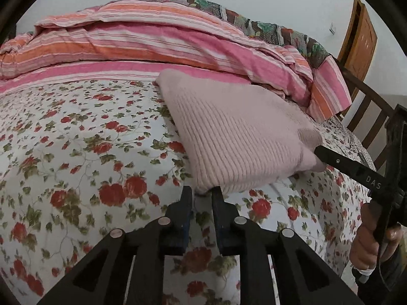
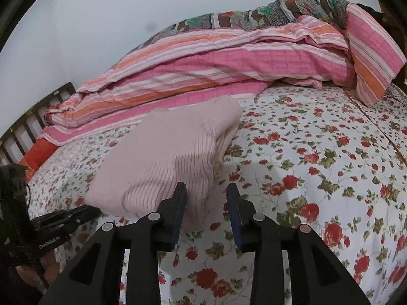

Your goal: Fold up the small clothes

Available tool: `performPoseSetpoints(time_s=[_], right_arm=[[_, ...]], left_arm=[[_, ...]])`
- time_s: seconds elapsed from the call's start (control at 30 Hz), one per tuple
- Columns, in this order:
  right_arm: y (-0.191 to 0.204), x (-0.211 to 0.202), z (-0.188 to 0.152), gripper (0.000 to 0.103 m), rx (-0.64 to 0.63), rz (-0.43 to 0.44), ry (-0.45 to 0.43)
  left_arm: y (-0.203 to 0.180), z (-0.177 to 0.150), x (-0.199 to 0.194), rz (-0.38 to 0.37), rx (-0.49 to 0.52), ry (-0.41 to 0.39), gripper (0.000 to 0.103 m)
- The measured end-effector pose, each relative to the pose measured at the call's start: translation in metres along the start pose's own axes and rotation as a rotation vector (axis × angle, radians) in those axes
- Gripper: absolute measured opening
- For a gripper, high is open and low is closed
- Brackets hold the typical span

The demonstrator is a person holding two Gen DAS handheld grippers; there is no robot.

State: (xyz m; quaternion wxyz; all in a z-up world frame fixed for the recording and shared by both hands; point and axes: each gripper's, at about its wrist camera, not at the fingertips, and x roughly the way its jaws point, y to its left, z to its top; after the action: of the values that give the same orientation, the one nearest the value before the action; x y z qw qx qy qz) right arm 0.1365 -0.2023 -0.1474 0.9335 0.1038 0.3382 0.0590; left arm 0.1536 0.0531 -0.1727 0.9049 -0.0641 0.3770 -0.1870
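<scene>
Pink ribbed knit sweater (image 1: 236,137) already folded into thick rectangular bundle, lay mid-bed on floral sheet (image 1: 76,139), near striped quilt (image 1: 152,40) along far edge. Fold looked near done; maybe tidy or set aside left. Left gripper (image 1: 202,198) slightly apart, empty, at bundle corner. Right gripper (image 2: 206,198) apart, empty, beside bundle.

A flowered bed sheet (image 1: 76,152) carries a folded pink ribbed sweater (image 1: 236,137) and a bunched striped quilt (image 1: 152,40).
</scene>
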Motion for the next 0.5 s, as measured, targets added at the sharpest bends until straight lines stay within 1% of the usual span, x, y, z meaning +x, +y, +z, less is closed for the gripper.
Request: performPoseSetpoints(time_s=[0.07,0.2,0.3,0.37,0.5], right_arm=[[-0.001,0.001,-0.001,0.033,0.003,-0.026,0.008],[-0.005,0.001,-0.003,0.033,0.035,-0.051,0.029],[-0.004,-0.003,-0.006,0.033,0.035,-0.072,0.036],[0.0,-0.008,-0.008,0.033,0.019,-0.092,0.039],[0.007,-0.019,-0.011,0.034,0.008,-0.123,0.052]], left_arm=[[-0.002,-0.001,-0.003,0.011,0.003,0.004,0.016],[-0.002,-0.005,-0.009,0.013,-0.005,0.018,0.019],[-0.005,-0.008,-0.015,0.01,-0.011,0.018,0.025],[-0.007,-0.011,-0.02,0.009,-0.01,0.016,0.03],[-0.015,-0.014,-0.03,0.017,0.004,0.016,0.036]])
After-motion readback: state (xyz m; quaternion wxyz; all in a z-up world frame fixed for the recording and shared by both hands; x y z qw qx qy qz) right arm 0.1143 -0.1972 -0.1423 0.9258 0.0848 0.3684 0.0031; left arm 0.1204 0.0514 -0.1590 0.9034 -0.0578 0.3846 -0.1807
